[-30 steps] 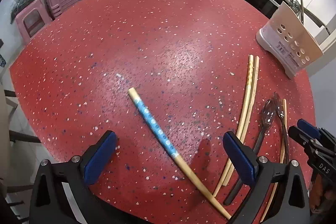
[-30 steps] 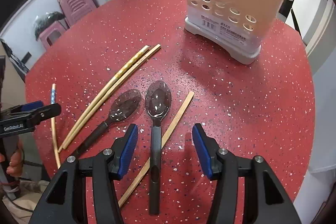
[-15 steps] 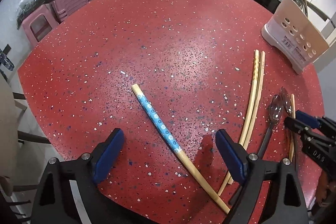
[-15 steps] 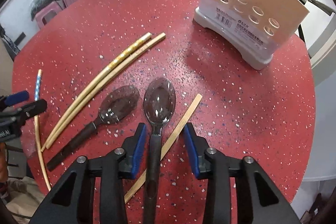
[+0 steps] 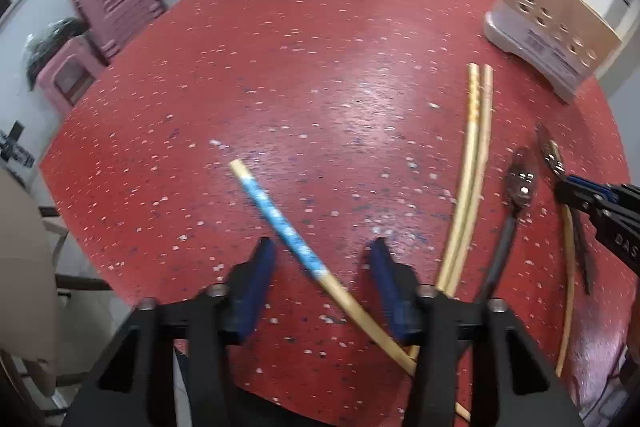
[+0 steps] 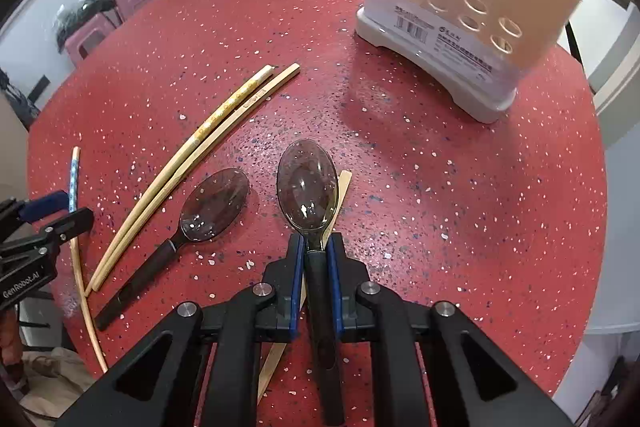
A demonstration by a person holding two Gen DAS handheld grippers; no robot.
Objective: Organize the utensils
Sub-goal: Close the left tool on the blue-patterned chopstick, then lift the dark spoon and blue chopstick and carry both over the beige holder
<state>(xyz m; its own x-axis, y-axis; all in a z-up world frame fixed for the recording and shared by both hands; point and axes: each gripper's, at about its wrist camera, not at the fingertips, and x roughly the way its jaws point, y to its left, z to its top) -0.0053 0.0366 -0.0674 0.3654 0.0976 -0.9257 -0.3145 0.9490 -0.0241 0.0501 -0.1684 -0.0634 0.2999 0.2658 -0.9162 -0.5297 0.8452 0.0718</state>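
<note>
My right gripper (image 6: 316,247) is shut on the black handle of a clear dark spoon (image 6: 308,183) whose bowl points toward the beige utensil holder (image 6: 460,11). A second spoon (image 6: 212,205) lies to its left, beside a pair of bamboo chopsticks (image 6: 208,143). A single chopstick (image 6: 340,195) lies under the held spoon. My left gripper (image 5: 322,255) is open, its blue pads on either side of a blue-patterned chopstick (image 5: 288,231) lying on the red table (image 5: 320,67). The right gripper (image 5: 600,203) shows at the right edge of the left wrist view.
The utensil holder (image 5: 552,27) stands at the table's far right and holds some utensils. Pink plastic stools (image 5: 108,3) stand on the floor beyond the table's left edge. The table edge runs close below both grippers.
My right gripper closed on the spoon handle. My left gripper narrowed its jaws and moved in around the blue-patterned chopstick.
</note>
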